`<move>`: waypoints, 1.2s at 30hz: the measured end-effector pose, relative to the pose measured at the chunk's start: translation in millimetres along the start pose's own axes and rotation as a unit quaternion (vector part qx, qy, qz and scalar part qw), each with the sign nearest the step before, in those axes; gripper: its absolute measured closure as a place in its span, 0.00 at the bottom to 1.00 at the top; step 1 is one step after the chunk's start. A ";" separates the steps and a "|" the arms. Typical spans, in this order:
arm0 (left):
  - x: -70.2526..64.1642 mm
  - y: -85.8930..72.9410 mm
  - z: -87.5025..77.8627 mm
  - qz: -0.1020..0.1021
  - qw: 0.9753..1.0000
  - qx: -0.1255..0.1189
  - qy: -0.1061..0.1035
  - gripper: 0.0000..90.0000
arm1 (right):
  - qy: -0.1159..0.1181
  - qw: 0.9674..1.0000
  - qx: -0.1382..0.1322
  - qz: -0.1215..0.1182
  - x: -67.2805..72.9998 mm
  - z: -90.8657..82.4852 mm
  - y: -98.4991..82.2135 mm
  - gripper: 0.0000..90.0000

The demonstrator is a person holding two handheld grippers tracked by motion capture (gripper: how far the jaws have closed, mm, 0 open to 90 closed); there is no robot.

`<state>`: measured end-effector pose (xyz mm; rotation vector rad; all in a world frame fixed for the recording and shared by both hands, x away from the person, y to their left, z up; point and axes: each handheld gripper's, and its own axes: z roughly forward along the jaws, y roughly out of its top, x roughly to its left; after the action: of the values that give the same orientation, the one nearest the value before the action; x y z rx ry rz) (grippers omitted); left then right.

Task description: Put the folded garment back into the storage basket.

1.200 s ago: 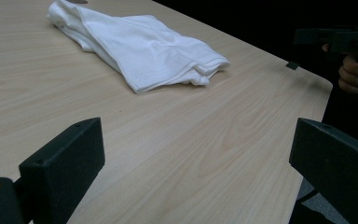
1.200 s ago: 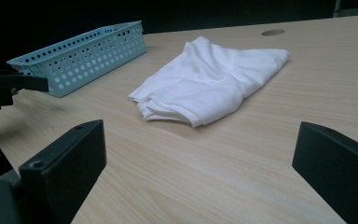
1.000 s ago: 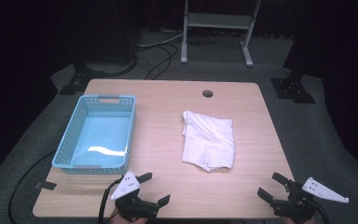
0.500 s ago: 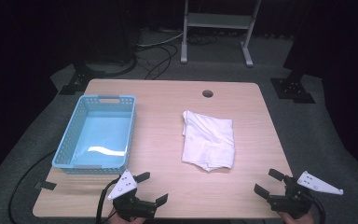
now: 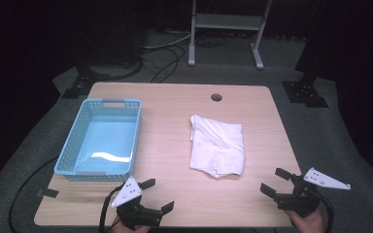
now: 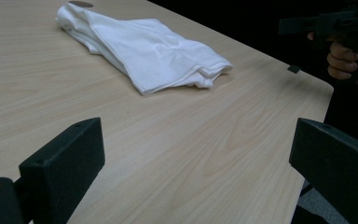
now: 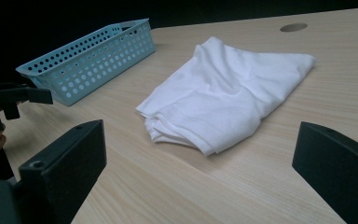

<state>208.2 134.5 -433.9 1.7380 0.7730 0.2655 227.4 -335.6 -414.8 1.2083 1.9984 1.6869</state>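
A folded white cloth lies on the wooden table, right of centre. A light blue perforated basket stands empty on the left side. My left gripper hovers open at the front edge, below the basket, jaws wide with nothing between them. My right gripper is open at the front right corner, also holding nothing. In the left gripper view the cloth lies ahead and to the left, with the other hand and gripper at the far right. The right gripper view has the cloth straight ahead and the basket at the left.
A round cable hole sits near the table's far edge. Behind the table stand a metal frame and cables on the dark floor. Black tape marks the front left corner.
Both grippers have crept slightly forward over the front edge of the table. The cloth and basket have stayed where they were.
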 end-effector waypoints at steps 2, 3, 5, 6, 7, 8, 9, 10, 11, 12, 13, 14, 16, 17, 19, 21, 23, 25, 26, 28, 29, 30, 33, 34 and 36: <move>0.3 0.1 -0.3 0.000 1.000 0.000 0.000 0.03 | 0.001 1.000 0.004 -0.001 0.1 2.7 1.5 0.03; 0.3 0.1 -0.4 0.000 1.000 0.000 0.000 0.03 | 0.002 1.000 0.006 -0.002 0.1 4.2 2.3 0.03; 0.4 0.2 -0.6 0.000 1.000 -0.001 0.000 0.03 | 0.004 1.000 0.008 -0.003 0.2 7.1 4.0 0.03; 0.5 0.2 -0.7 0.000 1.000 -0.001 0.000 0.03 | 0.005 1.000 0.010 -0.003 0.4 8.5 5.2 0.03; 0.5 0.2 -0.8 0.000 1.000 -0.001 0.000 0.03 | 0.007 1.000 0.011 -0.005 0.4 9.9 6.4 0.03; 0.7 0.2 -1.0 0.001 1.000 -0.001 0.000 0.03 | 0.008 1.000 0.011 -0.006 0.7 11.2 7.7 0.03; 0.7 0.3 -1.2 0.000 1.000 -0.001 0.001 0.03 | 0.009 1.000 0.012 -0.007 1.0 12.4 9.1 0.03; 0.7 0.3 -1.2 0.000 1.000 -0.001 0.001 0.03 | 0.009 1.000 0.012 -0.007 1.0 12.4 9.1 0.03; 0.9 0.2 -1.5 0.000 1.000 -0.003 0.002 0.03 | 0.011 1.000 0.014 -0.010 1.4 14.9 12.0 0.03; 0.9 0.2 -1.5 0.000 1.000 -0.003 0.002 0.03 | 0.012 1.000 0.014 -0.011 1.5 16.0 13.4 0.03; 1.2 0.2 -1.8 0.000 1.000 -0.003 0.002 0.03 | 0.012 1.000 0.014 -0.011 1.5 16.0 13.4 0.03; 1.4 0.2 -2.0 0.000 1.000 -0.003 0.002 0.03 | 0.013 1.000 0.015 -0.011 1.5 17.1 14.7 0.03; 2.1 0.3 -2.8 -0.001 1.000 -0.003 0.003 0.03 | 0.016 1.000 0.016 -0.013 1.0 20.7 18.3 0.03; 2.3 0.3 -3.1 -0.001 1.000 -0.003 0.003 0.03 | 0.017 1.000 0.016 -0.014 0.9 22.2 19.3 0.03; 2.4 0.3 -3.2 -0.002 1.000 -0.003 0.003 0.03 | 0.019 1.000 0.017 -0.012 1.0 23.5 20.1 0.03; 2.4 0.3 -3.4 -0.001 1.000 -0.003 0.003 0.03 | 0.019 1.000 0.020 -0.014 1.1 26.3 21.8 0.03; 2.3 0.5 -3.7 -0.001 1.000 -0.002 0.003 0.03 | 0.021 0.999 0.021 -0.016 0.9 28.8 23.4 0.03; 2.5 0.4 -3.6 -0.001 1.000 -0.003 0.003 0.03 | 0.021 0.999 0.023 -0.014 0.8 31.4 24.8 0.03; 2.6 0.4 -3.8 -0.002 1.000 -0.002 0.003 0.03 | 0.023 0.999 0.024 -0.015 0.5 32.9 25.6 0.03; 2.7 0.5 -4.0 -0.002 1.000 -0.002 0.003 0.03 | 0.023 0.999 0.027 -0.016 0.6 35.7 27.5 0.03; 2.8 0.5 -4.1 -0.002 1.000 -0.002 0.003 0.03 | 0.023 0.999 0.028 -0.017 0.6 37.1 28.6 0.03; 2.9 0.5 -4.1 -0.002 1.000 -0.002 0.003 0.03 | 0.024 0.999 0.029 -0.017 0.7 38.4 29.8 0.03; 3.0 0.5 -4.2 -0.002 1.000 -0.002 0.004 0.03 | 0.024 0.999 0.033 -0.018 0.2 43.2 33.5 0.03; 3.2 0.5 -4.2 -0.002 1.000 -0.002 0.003 0.03 | 0.025 0.999 0.033 -0.018 -0.2 45.1 34.4 0.03; 3.6 0.3 -3.9 -0.002 1.000 -0.002 0.004 0.03 | 0.025 0.999 0.039 -0.016 -1.0 48.7 35.9 0.03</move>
<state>208.9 139.7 -433.2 1.7312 0.7811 0.2703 275.4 -303.4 -396.8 1.1637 2.1200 1.6535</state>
